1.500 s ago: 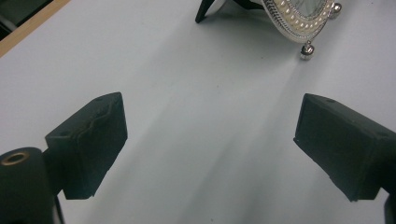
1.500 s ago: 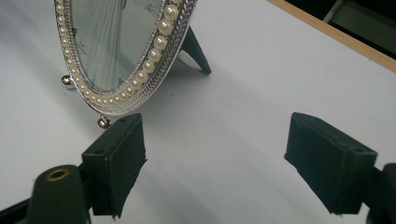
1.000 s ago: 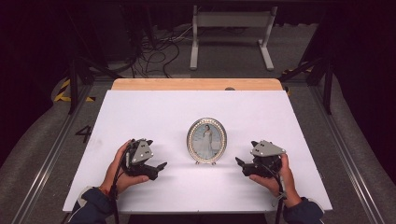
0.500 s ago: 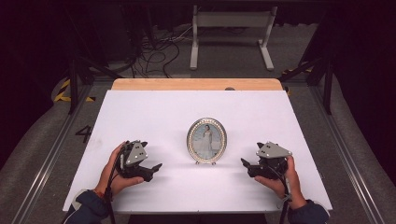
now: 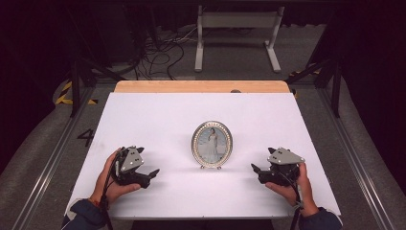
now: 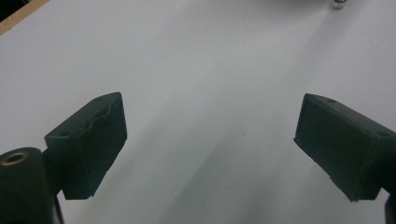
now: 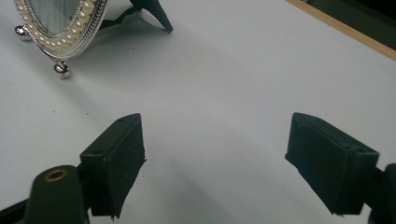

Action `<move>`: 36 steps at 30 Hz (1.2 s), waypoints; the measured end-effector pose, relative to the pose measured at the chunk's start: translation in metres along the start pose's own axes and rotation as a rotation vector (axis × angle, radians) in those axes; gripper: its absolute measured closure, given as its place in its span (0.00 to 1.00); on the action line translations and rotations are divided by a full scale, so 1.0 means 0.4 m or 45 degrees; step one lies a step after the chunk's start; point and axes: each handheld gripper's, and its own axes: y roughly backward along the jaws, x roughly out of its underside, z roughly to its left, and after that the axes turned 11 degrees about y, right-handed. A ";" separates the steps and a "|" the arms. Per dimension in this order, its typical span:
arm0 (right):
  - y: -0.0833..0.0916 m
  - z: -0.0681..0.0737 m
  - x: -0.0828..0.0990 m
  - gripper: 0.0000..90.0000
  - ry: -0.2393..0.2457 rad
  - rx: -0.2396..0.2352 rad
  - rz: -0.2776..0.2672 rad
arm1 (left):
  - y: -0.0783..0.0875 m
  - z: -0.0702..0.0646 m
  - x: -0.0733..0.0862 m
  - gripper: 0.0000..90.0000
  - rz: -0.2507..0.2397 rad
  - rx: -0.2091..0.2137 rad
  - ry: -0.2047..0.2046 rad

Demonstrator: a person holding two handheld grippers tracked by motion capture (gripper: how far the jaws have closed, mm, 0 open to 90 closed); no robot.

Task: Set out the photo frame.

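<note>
An oval silver picture frame (image 5: 212, 144) with a pearl-beaded rim stands upright on small ball feet in the middle of the white table (image 5: 158, 120), holding a photo of a person. In the right gripper view the picture frame (image 7: 60, 23) sits at the top left with its back stand behind it. My left gripper (image 5: 152, 174) rests low at the front left, open, jaws pointing toward the frame, nothing between them. My right gripper (image 5: 255, 170) rests at the front right, open and empty, well apart from the frame. In the left gripper view a frame foot (image 6: 338, 4) peeks in at the top.
A wooden strip (image 5: 201, 86) edges the table's far side. Beyond it stand a white metal stand (image 5: 237, 28) and loose cables (image 5: 158, 48) on the floor. Rails run along both sides of the table.
Both hands have drawn back toward the table's front edge and outward, away from the frame. The frame has not moved.
</note>
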 end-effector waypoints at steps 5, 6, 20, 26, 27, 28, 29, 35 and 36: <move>0.011 -0.007 0.015 0.21 -0.012 0.010 -0.002 | 0.008 0.008 0.013 0.11 -0.001 -0.003 0.016; 0.014 -0.007 0.018 0.21 -0.018 0.011 -0.005 | 0.010 0.009 0.015 0.11 -0.003 -0.007 0.020; 0.047 -0.022 0.055 0.20 -0.055 0.046 -0.013 | 0.045 0.031 0.048 0.11 -0.030 -0.025 0.055; 0.063 -0.029 0.075 0.19 -0.082 0.064 -0.012 | 0.063 0.045 0.068 0.11 -0.037 -0.035 0.093; 0.065 -0.030 0.078 0.19 -0.083 0.065 -0.010 | 0.066 0.048 0.071 0.11 -0.043 -0.032 0.100; 0.067 -0.031 0.081 0.19 -0.086 0.067 -0.008 | 0.069 0.050 0.076 0.11 -0.045 -0.036 0.107; 0.069 -0.031 0.085 0.19 -0.090 0.069 -0.006 | 0.071 0.052 0.078 0.11 -0.051 -0.034 0.111; 0.084 -0.033 0.111 0.19 -0.115 0.085 -0.010 | 0.084 0.061 0.101 0.11 -0.076 -0.036 0.166; 0.087 -0.033 0.115 0.19 -0.121 0.087 -0.012 | 0.085 0.061 0.105 0.11 -0.080 -0.031 0.166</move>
